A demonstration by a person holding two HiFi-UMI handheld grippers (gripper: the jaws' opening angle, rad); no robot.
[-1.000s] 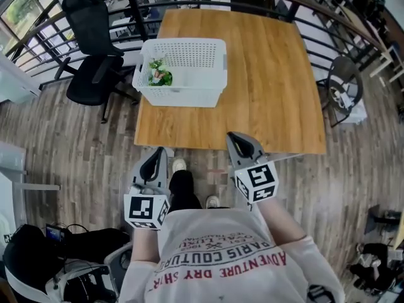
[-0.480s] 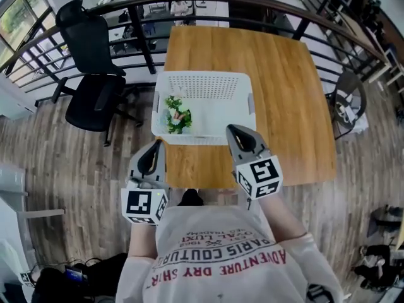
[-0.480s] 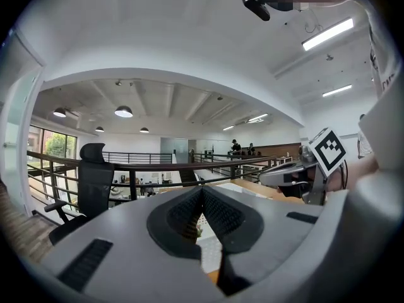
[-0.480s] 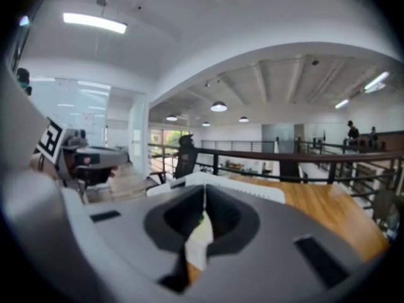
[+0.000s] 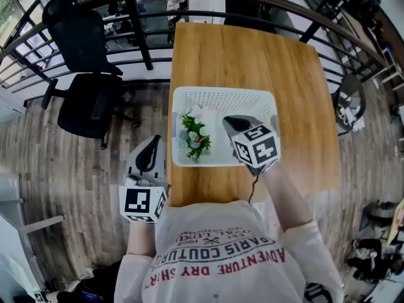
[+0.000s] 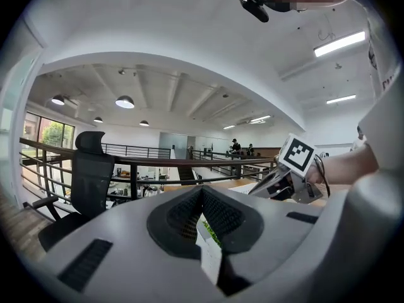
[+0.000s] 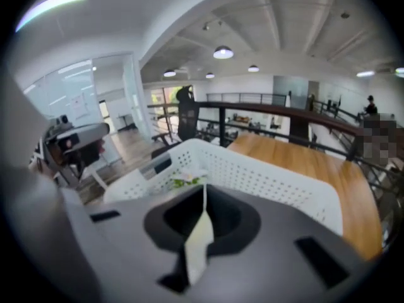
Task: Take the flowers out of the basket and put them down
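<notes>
Flowers (image 5: 194,135) lay in the basket's (image 5: 221,96) left half, long axis near-to-far, white bloom farthest. Basket sat by the counter's (image 5: 265,62) near left edge, open wood beyond. Right gripper (image 5: 230,120) hung over it, fingers together, empty; left gripper (image 5: 154,140) off the counter's edge, likewise pinched.

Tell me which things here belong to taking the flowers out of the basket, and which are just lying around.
Part of the job: flowers, white basket, wooden table, right claw and left claw, both shut and empty.

Just around: black office chair, railing.
</notes>
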